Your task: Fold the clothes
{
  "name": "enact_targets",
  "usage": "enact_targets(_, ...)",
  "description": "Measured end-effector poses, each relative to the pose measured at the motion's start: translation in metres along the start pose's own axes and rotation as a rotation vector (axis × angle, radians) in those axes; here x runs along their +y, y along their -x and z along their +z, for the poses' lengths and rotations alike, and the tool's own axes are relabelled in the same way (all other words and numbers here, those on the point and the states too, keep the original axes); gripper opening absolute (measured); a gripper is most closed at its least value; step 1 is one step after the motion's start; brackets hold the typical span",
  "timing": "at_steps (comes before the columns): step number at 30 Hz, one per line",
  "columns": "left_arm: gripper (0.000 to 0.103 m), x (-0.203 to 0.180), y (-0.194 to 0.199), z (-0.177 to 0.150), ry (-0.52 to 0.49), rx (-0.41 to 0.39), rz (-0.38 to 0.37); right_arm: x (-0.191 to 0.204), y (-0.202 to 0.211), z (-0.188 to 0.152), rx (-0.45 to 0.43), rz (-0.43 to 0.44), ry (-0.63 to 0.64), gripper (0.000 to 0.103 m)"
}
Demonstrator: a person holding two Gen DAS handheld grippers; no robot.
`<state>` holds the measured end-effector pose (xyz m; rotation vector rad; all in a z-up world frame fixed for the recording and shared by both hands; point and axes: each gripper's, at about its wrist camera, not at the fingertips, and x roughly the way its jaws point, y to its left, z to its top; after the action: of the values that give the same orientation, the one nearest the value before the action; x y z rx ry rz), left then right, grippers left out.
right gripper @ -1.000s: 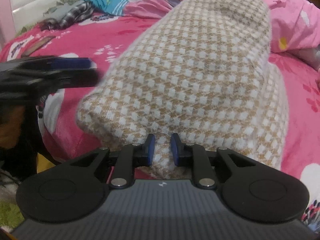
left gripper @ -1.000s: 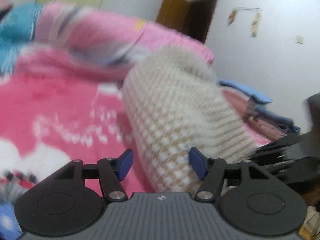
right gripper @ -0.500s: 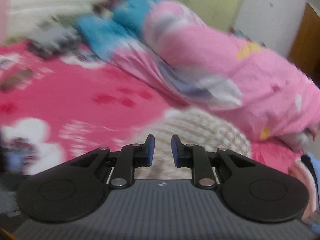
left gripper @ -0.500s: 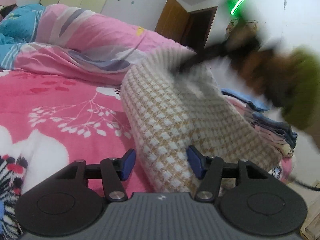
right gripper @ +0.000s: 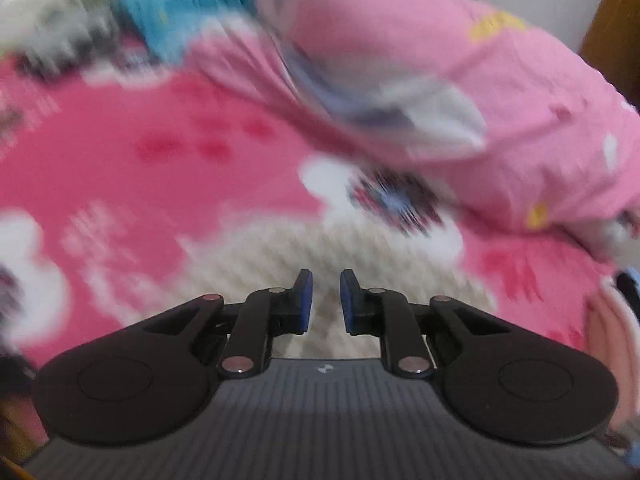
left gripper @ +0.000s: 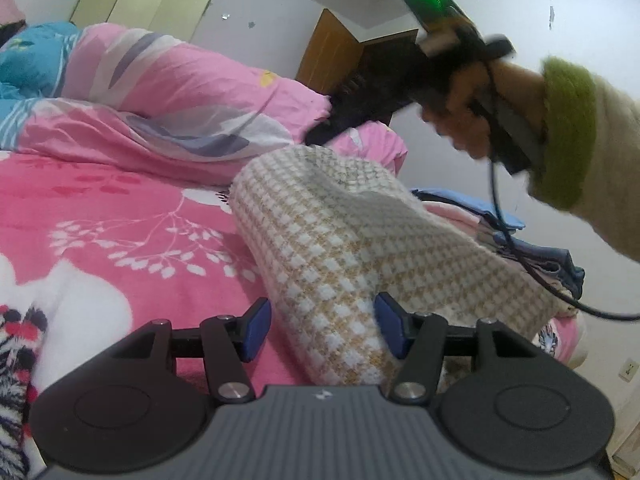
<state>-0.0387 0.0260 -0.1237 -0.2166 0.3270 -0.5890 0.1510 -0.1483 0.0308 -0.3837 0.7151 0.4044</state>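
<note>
The folded houndstooth knit garment (left gripper: 352,240) lies on the pink floral blanket (left gripper: 120,216), in front of the pink quilt (left gripper: 168,96). The left gripper (left gripper: 323,328) straddles its near corner, fingers half spread. The right gripper (right gripper: 323,300) hovers over its far end, fingers narrow, holding nothing. Stacked clothes (left gripper: 520,236) sit beyond.

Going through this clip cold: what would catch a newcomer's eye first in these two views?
The beige-and-white checked knit garment dominates: it lies in a thick fold on the pink floral bedspread, with its near end between the left gripper fingers. Above its far end, in the left view, the right gripper reaches down, held by a hand in a green-cuffed sleeve. Behind lies a rumpled pink quilt.
</note>
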Motion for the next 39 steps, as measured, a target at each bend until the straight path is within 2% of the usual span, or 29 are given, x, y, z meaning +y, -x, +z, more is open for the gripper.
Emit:
enact_targets(1,0.058,0.000,-0.001,-0.001,0.003,-0.004,0.000,0.003,-0.008,0.005,0.014,0.025,0.007,0.013)
enact_targets(5,0.058,0.004,-0.005,0.002,0.014,-0.018,0.015,-0.007,-0.102,-0.025,0.139,0.037,-0.062,0.011)
enact_targets(6,0.058,0.004,-0.005,0.001,0.014,-0.020,0.017,-0.009,-0.108,-0.025,0.123,0.051,-0.091,0.011)
enact_targets(8,0.058,0.001,-0.003,0.000,0.000,-0.023,0.022,-0.009,-0.108,-0.022,0.119,0.043,-0.120,0.011)
enact_targets(11,0.058,-0.001,-0.001,-0.002,-0.017,-0.022,0.025,0.003,-0.089,-0.016,0.107,-0.008,-0.028,0.011)
enact_targets(13,0.058,-0.001,0.000,-0.003,-0.025,-0.020,0.027,-0.002,-0.070,0.001,0.099,0.029,-0.090,0.014)
enact_targets(16,0.058,-0.002,0.001,-0.004,-0.040,-0.026,0.037,0.002,-0.063,0.017,0.119,0.087,-0.056,0.011)
enact_targets(18,0.058,-0.002,0.002,-0.004,-0.057,-0.038,0.054,0.004,-0.102,-0.002,0.215,0.078,-0.024,0.010)
enact_targets(19,0.058,-0.001,0.002,-0.003,-0.056,-0.037,0.051,0.001,-0.115,-0.011,0.198,0.088,-0.055,0.010)
enact_targets(21,0.058,0.000,0.003,-0.002,-0.045,-0.030,0.041,-0.004,-0.118,-0.006,0.187,0.106,-0.114,0.009)
enact_targets(23,0.058,0.001,0.004,-0.002,-0.035,-0.019,0.029,-0.002,-0.106,-0.001,0.177,0.093,-0.104,0.009)
enact_targets(25,0.058,0.003,0.005,-0.002,-0.021,-0.011,0.022,0.000,-0.075,0.011,0.173,0.079,-0.079,0.010)
enact_targets(27,0.058,0.005,0.006,-0.001,-0.017,-0.005,0.016,0.003,-0.038,0.021,0.157,0.140,-0.070,0.011)
enact_targets(28,0.058,0.006,0.006,-0.001,-0.018,-0.004,0.015,0.006,-0.030,0.021,0.176,0.151,-0.042,0.011)
enact_targets(30,0.058,0.006,0.007,-0.001,-0.023,-0.007,0.026,0.017,-0.051,0.005,0.289,0.137,0.023,0.010)
enact_targets(31,0.058,0.008,0.007,0.000,-0.021,-0.012,0.031,0.019,-0.067,-0.009,0.309,0.129,0.024,0.010)
enact_targets(33,0.058,0.011,0.007,0.001,-0.009,-0.008,0.024,0.011,-0.082,-0.019,0.268,0.159,-0.049,0.010)
enact_targets(34,0.058,0.011,0.008,0.001,-0.007,-0.005,0.019,0.008,-0.080,-0.016,0.275,0.165,-0.076,0.009)
enact_targets(37,0.058,0.010,0.008,0.001,-0.024,-0.007,0.018,0.014,-0.060,-0.003,0.314,0.138,-0.032,0.010)
enact_targets(39,0.058,0.012,0.008,0.001,-0.016,-0.004,0.012,0.016,-0.033,0.012,0.302,0.157,-0.015,0.011)
